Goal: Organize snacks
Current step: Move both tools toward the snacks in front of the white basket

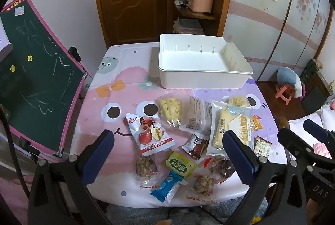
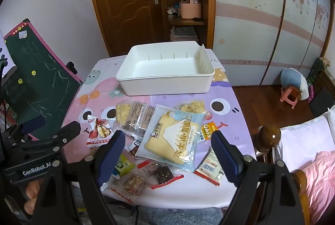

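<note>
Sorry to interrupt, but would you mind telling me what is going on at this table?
A person holds a two-finger gripper in each hand over a table strewn with wrapped snacks. Both the left gripper and the right gripper are open and hold nothing. The white bin at the far side is empty, and packets such as the apple-print packet and the large bread packet lie in front of it, so no snack is in the bin yet.

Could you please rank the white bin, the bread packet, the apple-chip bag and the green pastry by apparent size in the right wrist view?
1. white bin
2. bread packet
3. apple-chip bag
4. green pastry, partly hidden behind a gripper finger, so its rank is less sure.
</note>
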Action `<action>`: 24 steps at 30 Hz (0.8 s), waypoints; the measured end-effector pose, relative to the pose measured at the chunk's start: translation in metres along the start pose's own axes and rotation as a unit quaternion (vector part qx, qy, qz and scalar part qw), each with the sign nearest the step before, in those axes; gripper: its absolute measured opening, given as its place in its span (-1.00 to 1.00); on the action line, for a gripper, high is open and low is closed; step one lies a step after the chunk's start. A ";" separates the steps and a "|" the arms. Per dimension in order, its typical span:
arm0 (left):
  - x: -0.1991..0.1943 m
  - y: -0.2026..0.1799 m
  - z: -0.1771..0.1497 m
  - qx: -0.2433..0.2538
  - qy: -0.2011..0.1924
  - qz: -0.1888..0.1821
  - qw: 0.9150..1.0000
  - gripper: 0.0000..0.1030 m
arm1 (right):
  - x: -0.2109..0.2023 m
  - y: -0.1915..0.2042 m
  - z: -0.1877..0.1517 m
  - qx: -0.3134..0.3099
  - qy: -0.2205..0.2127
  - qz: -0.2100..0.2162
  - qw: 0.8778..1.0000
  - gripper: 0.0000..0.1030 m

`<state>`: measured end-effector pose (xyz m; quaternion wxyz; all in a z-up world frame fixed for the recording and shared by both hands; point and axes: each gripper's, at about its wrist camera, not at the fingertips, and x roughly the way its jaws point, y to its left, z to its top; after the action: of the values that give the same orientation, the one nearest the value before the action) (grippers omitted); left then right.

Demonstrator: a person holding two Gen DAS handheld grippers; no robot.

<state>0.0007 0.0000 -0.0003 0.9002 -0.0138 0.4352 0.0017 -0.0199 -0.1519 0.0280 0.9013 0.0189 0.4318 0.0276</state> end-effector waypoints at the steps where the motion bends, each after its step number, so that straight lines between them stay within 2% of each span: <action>1: 0.001 0.000 0.001 0.001 0.001 0.000 1.000 1.00 | 0.000 0.000 0.000 0.000 -0.004 0.000 1.000 0.65; 17: -0.007 -0.001 0.010 0.003 -0.022 -0.001 1.000 1.00 | -0.002 -0.003 0.001 0.002 -0.008 0.003 1.000 0.65; 24: -0.015 0.015 0.024 -0.008 -0.036 0.002 0.999 0.97 | -0.004 -0.010 0.009 0.006 -0.010 -0.003 1.000 0.65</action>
<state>0.0098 0.0159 0.0264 0.9154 -0.0199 0.4021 0.0078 -0.0147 -0.1626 0.0360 0.9055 0.0237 0.4230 0.0225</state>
